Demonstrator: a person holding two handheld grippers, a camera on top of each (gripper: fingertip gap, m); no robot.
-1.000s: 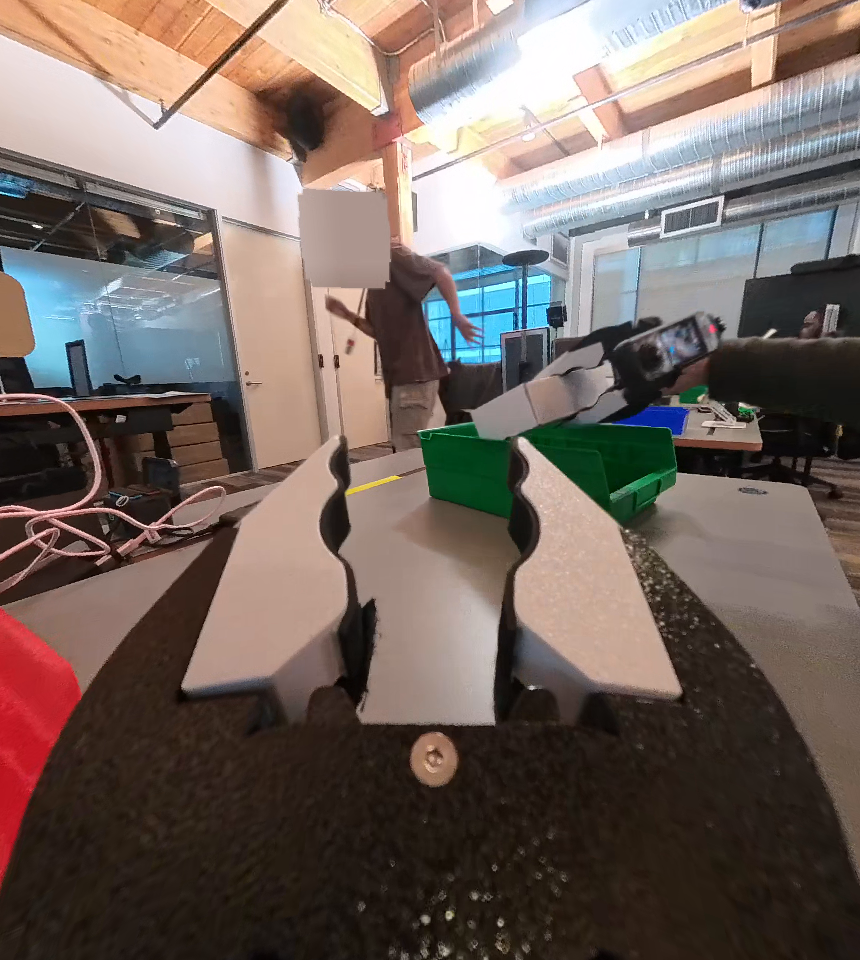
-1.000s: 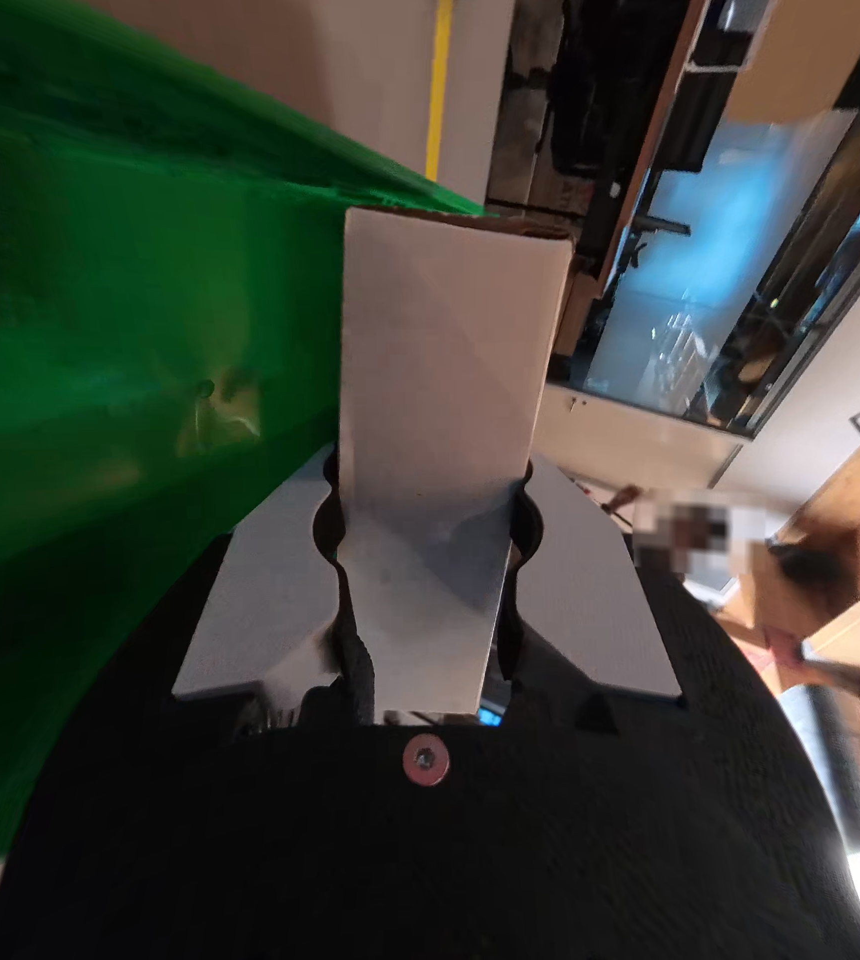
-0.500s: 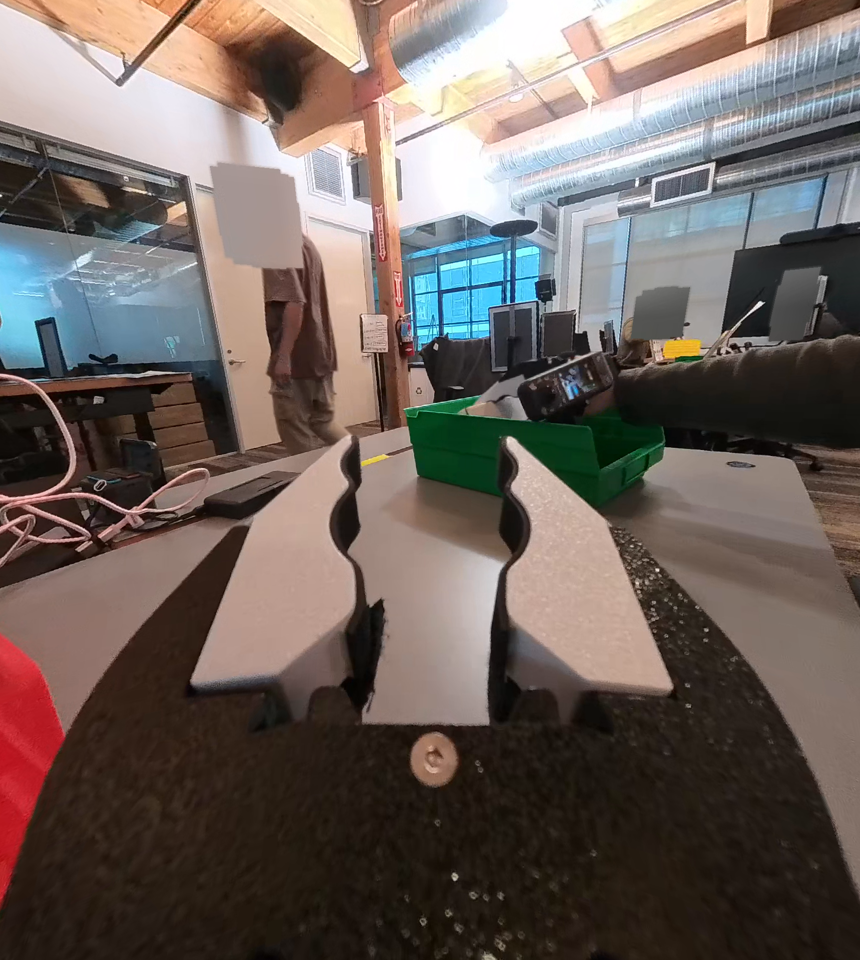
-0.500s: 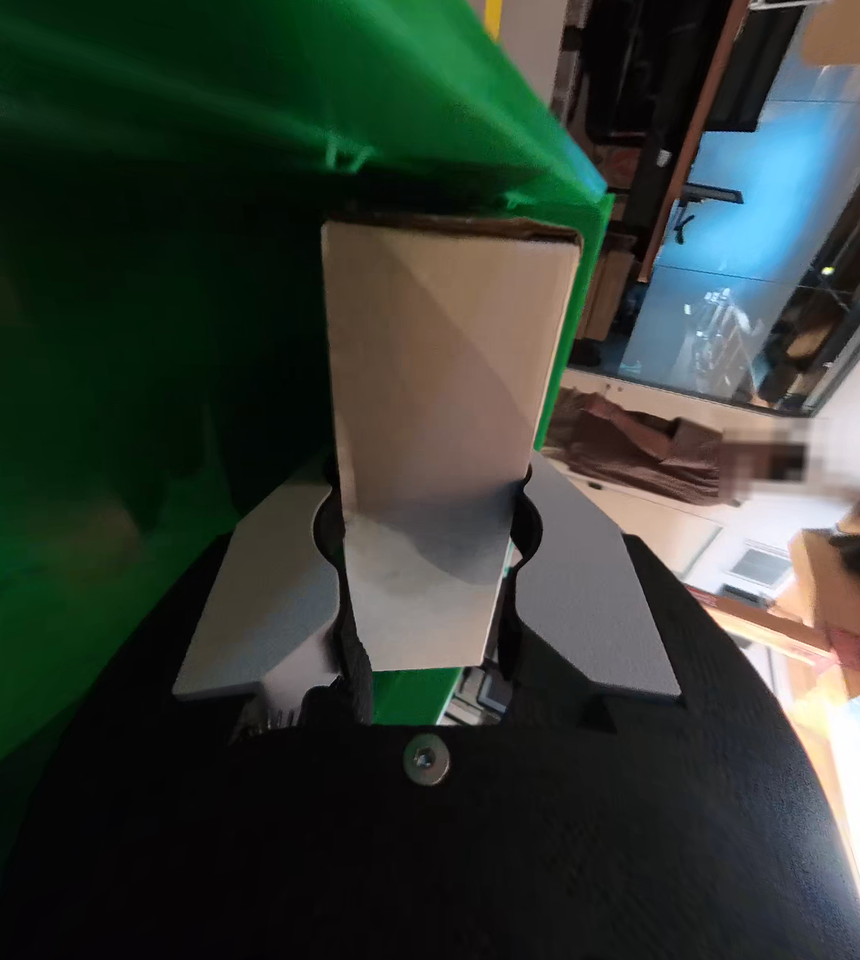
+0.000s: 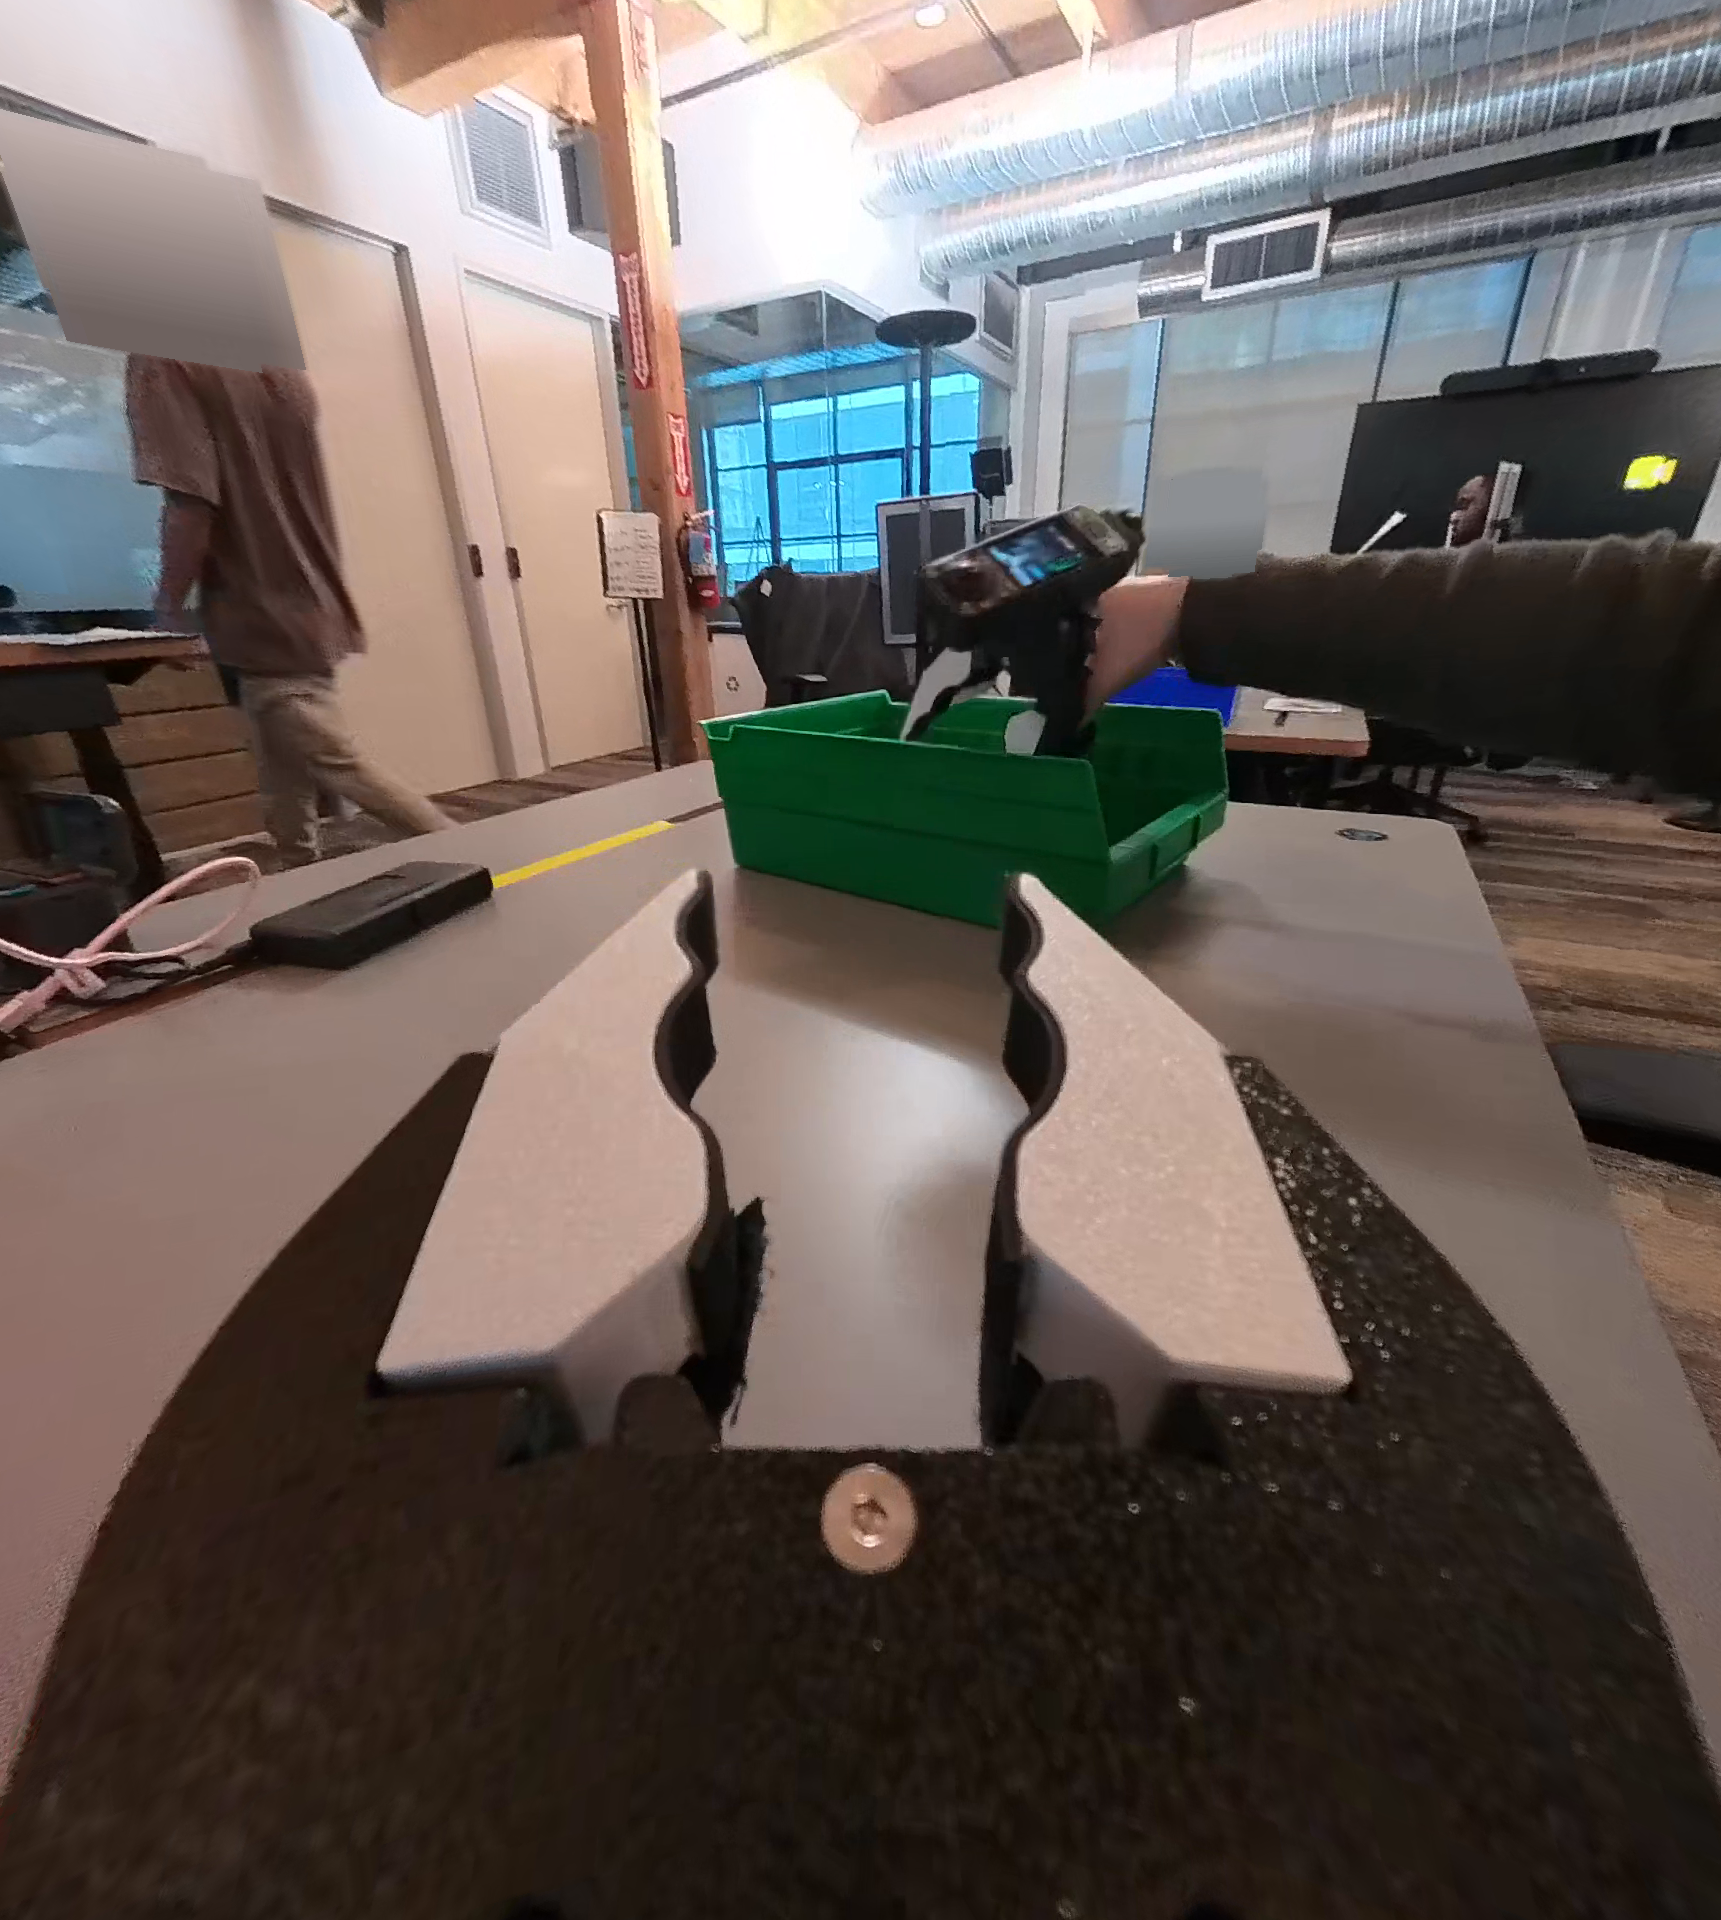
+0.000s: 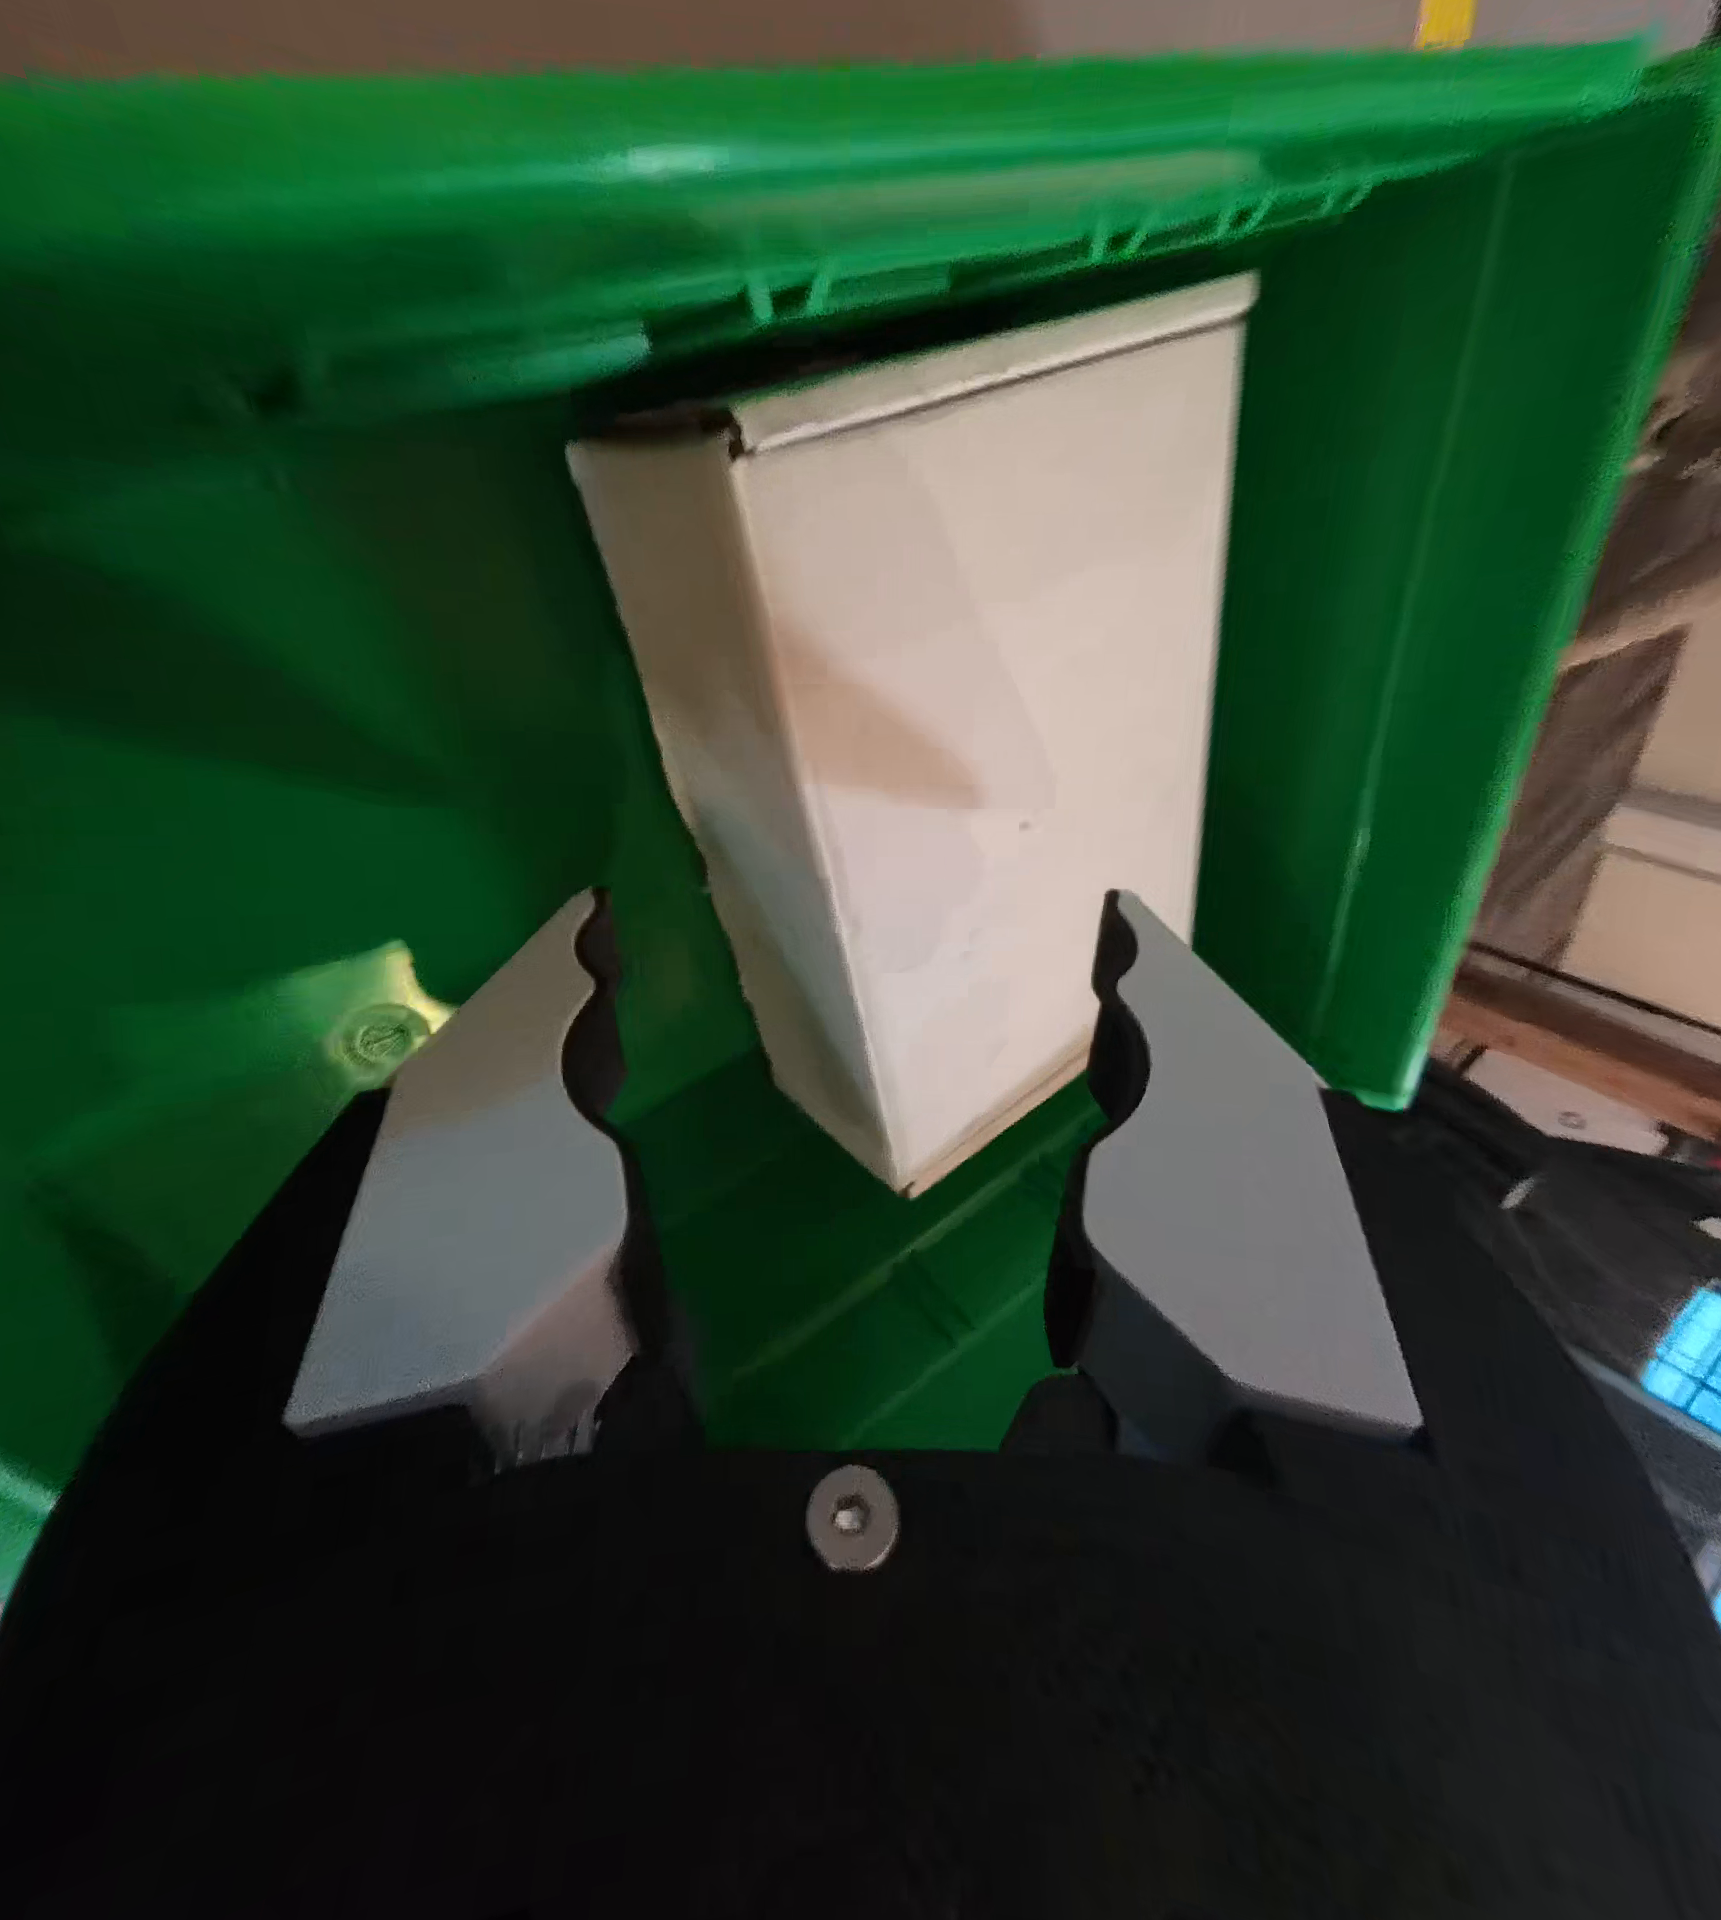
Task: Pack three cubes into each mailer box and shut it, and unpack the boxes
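The right hand-held gripper (image 6: 851, 1039) stands spread, pinching nothing; the white mailer box (image 6: 949, 727) lies tilted inside the green bin (image 6: 212, 623), seemingly against its wall. A careless withdrawal could snag it. The left hand-held gripper (image 5: 856, 956) hovers parted over the bench (image 5: 1355, 987), empty.

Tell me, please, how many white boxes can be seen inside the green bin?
1. A closed white box lies in the green bin, near its corner, in front of the open right gripper, which is not holding it. The bin is only partly in view, so others may be hidden.
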